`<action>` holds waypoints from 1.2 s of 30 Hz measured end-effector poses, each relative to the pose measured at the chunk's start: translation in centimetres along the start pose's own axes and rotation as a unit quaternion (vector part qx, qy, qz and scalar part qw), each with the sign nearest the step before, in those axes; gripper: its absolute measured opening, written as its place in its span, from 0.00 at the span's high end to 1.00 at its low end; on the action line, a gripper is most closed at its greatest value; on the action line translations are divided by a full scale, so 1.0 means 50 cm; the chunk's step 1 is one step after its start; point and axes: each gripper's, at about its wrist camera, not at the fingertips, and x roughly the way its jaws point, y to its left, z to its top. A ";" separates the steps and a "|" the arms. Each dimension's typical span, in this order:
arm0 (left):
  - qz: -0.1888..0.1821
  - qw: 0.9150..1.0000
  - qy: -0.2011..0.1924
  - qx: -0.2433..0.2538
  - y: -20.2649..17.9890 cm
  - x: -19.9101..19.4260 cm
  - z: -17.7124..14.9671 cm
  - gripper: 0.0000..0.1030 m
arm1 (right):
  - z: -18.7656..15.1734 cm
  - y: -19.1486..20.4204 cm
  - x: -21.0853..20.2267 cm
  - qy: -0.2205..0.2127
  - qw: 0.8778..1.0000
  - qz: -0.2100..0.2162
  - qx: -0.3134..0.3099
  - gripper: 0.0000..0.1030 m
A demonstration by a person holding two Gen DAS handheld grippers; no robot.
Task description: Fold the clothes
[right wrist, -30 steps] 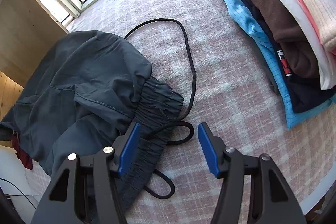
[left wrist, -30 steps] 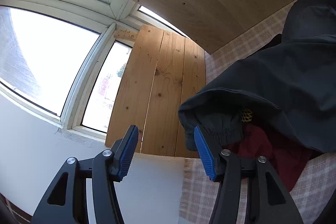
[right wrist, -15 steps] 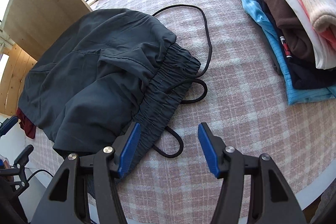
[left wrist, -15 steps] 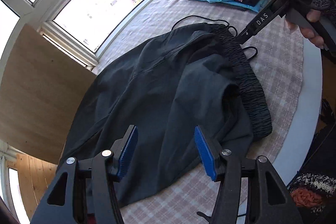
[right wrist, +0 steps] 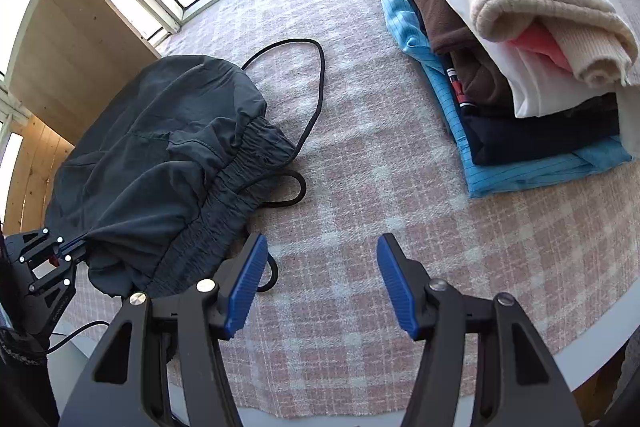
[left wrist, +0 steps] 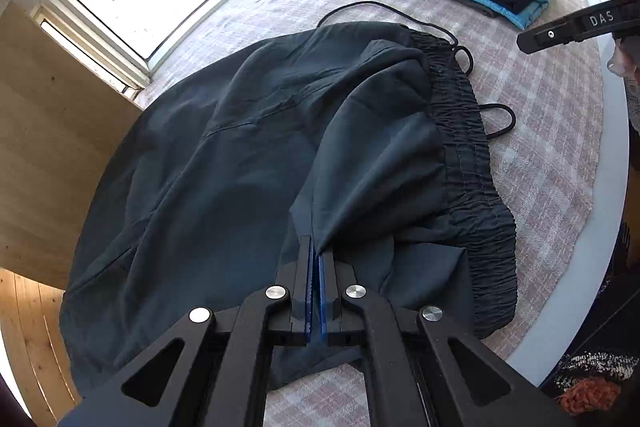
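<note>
The left gripper (left wrist: 315, 259) sits low, pinching a fold of the dark trousers (left wrist: 248, 163). The right gripper (right wrist: 322, 275) hovers wide apart over the table (right wrist: 360, 167), holding nothing.

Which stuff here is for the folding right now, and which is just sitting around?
For the folding:
- dark trousers, pinched in the shut left claw
- their black drawstring
- open right claw, holding nothing

Just sitting around:
- stack of folded clothes
- checked tablecloth
- wooden board
</note>
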 end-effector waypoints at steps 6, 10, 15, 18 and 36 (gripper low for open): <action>0.109 0.990 -0.001 -0.090 0.162 -0.094 -0.108 0.93 | 0.033 0.051 0.037 0.013 0.998 0.004 -0.054 0.45; 0.178 0.968 0.059 -0.167 0.273 -0.067 -0.209 0.65 | 0.038 0.124 0.081 0.032 0.991 0.019 -0.128 0.45; 0.108 0.968 0.066 -0.218 0.233 -0.070 -0.266 0.62 | 0.025 0.182 0.126 0.035 0.972 -0.020 -0.230 0.45; 0.020 0.976 0.036 -0.213 0.134 -0.093 -0.227 0.43 | 0.030 0.169 0.144 0.037 0.969 -0.028 -0.244 0.45; -0.015 0.959 0.117 -0.259 0.030 0.047 -0.071 0.92 | 0.071 0.167 0.190 0.020 0.966 0.038 -0.256 0.45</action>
